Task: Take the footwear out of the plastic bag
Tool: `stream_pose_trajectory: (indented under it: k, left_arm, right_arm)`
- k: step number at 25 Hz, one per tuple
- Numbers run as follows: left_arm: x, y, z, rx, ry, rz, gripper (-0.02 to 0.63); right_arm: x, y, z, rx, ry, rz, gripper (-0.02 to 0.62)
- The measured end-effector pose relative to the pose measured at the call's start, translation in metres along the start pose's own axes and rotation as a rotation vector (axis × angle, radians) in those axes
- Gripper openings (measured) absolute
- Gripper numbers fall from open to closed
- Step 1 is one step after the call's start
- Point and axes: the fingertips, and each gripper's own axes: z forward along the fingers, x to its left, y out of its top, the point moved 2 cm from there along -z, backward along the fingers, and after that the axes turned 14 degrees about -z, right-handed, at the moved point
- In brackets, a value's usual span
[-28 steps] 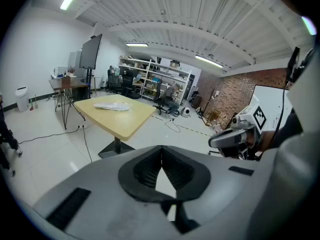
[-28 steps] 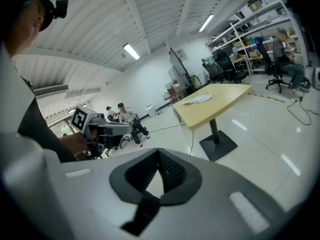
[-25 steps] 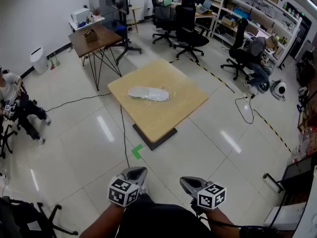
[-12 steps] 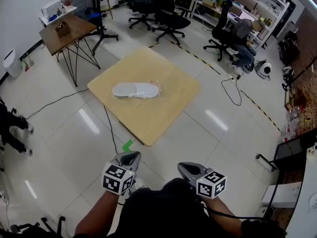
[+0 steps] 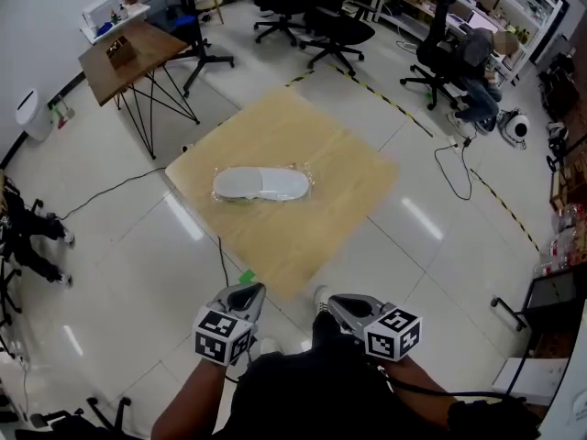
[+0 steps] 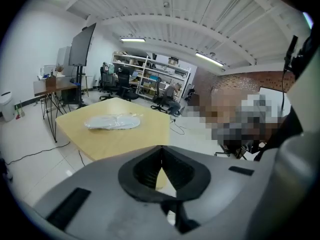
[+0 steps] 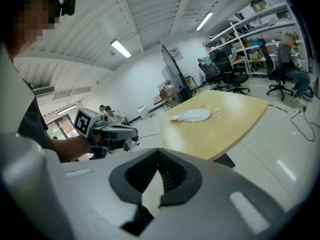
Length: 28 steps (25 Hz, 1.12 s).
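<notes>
Basically nothing's done yet. The table (image 5: 358,186) is out at 12 o'clock, well apart from the grippers. The plastic bag (image 5: 303,174) lies flat on its 9 o'clock half with the white slipper (image 5: 257,183) inside. I see 1, can't tell if a 2nd is tucked under it. The left gripper (image 5: 246,293) and right gripper (image 5: 341,306) are both pressed together on nothing, down at 6 o'clock over the floor (image 5: 138,273). So everything's left: get close, open the bag, pull the slipper out.
</notes>
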Motion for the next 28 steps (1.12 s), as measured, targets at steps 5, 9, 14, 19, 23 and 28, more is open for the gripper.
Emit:
stream_pose_trajectory:
  k: [5, 9, 14, 19, 23, 28]
  left_arm:
    - [0.01, 0.047, 0.038, 0.01, 0.107, 0.016, 0.009]
    - [0.029, 0.083, 0.078, 0.078, 0.231, 0.084, 0.058]
    - [0.053, 0.122, 0.117, 0.101, 0.351, 0.121, 0.103]
    - [0.111, 0.152, 0.152, 0.165, 0.365, 0.2, 0.15]
    - [0.155, 0.155, 0.206, 0.284, 0.328, 0.187, 0.193]
    - [0.182, 0.139, 0.252, 0.362, 0.306, 0.131, 0.211]
  right_arm:
    - [-0.071, 0.046, 0.022, -0.028, 0.081, -0.04, 0.003]
    - [-0.128, 0.075, 0.026, -0.044, 0.109, -0.063, 0.002]
    - [-0.17, 0.073, 0.028, -0.006, 0.123, -0.044, 0.003]
    - [-0.179, 0.072, 0.062, -0.003, 0.094, 0.0, 0.003]
    - [-0.183, 0.065, 0.081, 0.014, 0.055, 0.057, 0.003]
    - [-0.194, 0.053, 0.078, 0.042, -0.014, 0.096, 0.003]
